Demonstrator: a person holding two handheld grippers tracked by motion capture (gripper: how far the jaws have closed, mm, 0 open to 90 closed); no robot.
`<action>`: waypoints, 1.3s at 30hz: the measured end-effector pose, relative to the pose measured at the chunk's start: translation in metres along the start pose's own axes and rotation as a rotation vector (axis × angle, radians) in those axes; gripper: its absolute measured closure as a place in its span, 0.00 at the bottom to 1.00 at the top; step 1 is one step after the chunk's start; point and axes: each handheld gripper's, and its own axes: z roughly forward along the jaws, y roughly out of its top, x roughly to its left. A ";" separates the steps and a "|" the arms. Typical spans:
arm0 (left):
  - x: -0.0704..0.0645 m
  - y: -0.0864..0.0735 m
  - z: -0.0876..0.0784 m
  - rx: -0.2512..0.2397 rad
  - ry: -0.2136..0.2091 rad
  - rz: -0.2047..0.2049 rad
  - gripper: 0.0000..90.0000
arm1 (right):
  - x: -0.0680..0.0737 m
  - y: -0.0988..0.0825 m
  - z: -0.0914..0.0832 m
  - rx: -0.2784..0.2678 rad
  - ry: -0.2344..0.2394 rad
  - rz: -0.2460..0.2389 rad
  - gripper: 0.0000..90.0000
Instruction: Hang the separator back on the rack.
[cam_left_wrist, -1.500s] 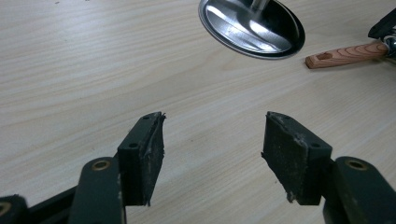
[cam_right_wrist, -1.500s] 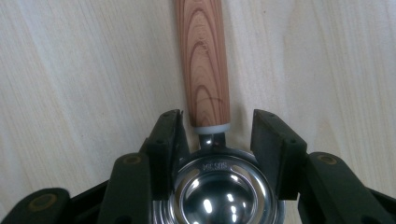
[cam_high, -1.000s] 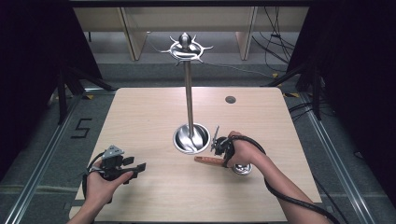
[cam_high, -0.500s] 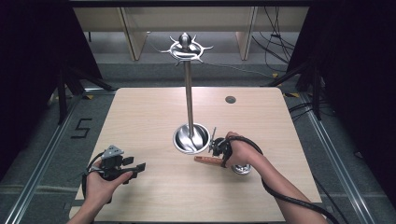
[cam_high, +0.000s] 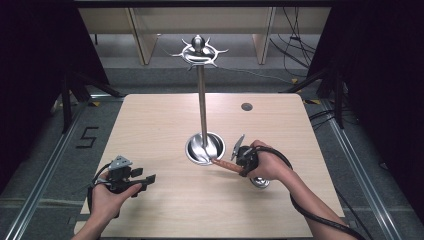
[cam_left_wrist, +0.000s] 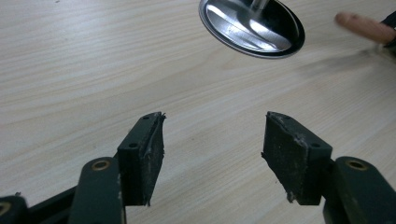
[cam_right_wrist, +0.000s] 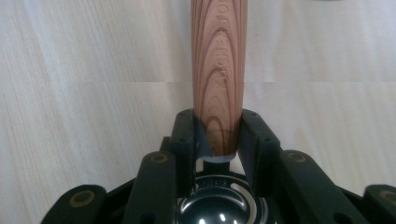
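Near the middle of the bench (cam_high: 165, 115), toward its right edge, a wooden-handled utensil (cam_high: 223, 164) was clamped in the right gripper (cam_high: 239, 159). Jaws had just been closing, with the handle (cam_right_wrist: 219, 70) between them; in the right gripper view the pads were seen pressed on both sides of the handle's lower end. Long axis of the handle was laid nearly level, with its free tip pointed toward the round steel base (cam_high: 205, 148) of the hanging stand (cam_high: 202, 100), just beside the base rim. The hook ring (cam_high: 199, 50) at the top of the pole was well above the gripped utensil, so the coming move was judged as a lift up along the pole. The left gripper (cam_high: 142, 179) was held near the front-left corner, jaws apart, nothing between the pads (cam_left_wrist: 142, 158); it was well apart from the utensil, the right hand (cam_high: 267, 165) being the nearer one. The utensil's working end was largely hidden under the right hand, with a shiny rounded part (cam_high: 260, 182) seen beside it; its type could not be made out. A hanging hole on the handle was not seen.
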 end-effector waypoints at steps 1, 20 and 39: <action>0.000 0.000 0.000 -0.002 0.000 -0.004 0.42 | 0.001 -0.004 -0.004 -0.035 0.004 0.031 0.77; 0.000 0.000 -0.001 0.025 0.006 0.012 0.42 | 0.007 -0.058 -0.033 -0.358 -0.135 0.211 0.77; 0.000 0.000 0.000 -0.006 0.004 -0.004 0.42 | -0.001 -0.072 -0.064 -0.682 -0.119 0.373 0.77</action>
